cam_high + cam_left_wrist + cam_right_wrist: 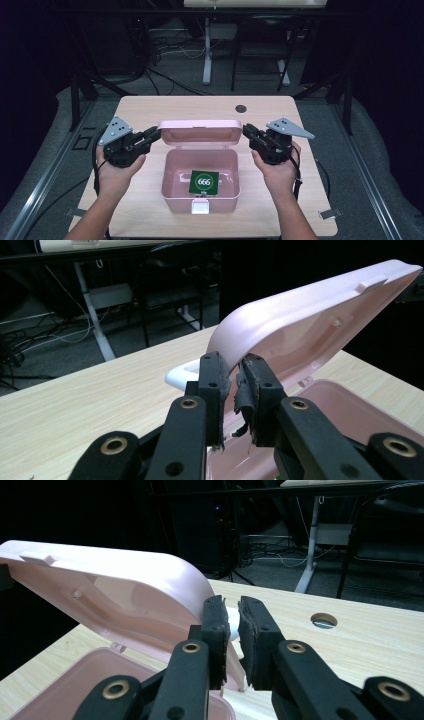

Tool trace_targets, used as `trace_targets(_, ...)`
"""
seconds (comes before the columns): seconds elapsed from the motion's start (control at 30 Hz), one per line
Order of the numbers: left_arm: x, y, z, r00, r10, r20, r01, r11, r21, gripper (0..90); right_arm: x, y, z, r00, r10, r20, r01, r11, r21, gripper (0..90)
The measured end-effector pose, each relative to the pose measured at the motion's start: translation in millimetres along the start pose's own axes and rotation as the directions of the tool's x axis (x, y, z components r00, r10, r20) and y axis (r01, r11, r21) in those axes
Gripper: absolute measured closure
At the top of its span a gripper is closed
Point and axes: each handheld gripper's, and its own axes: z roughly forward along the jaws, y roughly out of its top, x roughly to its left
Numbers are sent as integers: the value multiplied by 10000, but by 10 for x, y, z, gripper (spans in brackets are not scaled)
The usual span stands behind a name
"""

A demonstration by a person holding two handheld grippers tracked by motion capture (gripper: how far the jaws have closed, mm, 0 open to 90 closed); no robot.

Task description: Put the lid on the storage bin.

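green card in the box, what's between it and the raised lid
Bare pink floor of the box. In the high view the green card lies near the front latch, with nothing between it and the lid.

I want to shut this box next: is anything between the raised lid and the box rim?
Nothing visible: the lid stands open, the rim looks bare, and the green card lies flat inside.

A light wood-grain bench (150,107) with a round cable hole (241,108) near its 12 o'clock edge stands on grey carpet (45,165) in a dim room. Beyond it at 12 o'clock, a white desk leg (206,50) stands among loose cables (165,50). Black stands (75,95) flank the bench at 10 and 2 o'clock.
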Motion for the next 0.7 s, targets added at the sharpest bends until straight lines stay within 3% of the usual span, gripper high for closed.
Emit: trace_targets(0.7,-63,-72,-85,9999,23,169,-23,10000,16,773,-41,-52,-34,9995,76,-300,-68,9997,253,765)
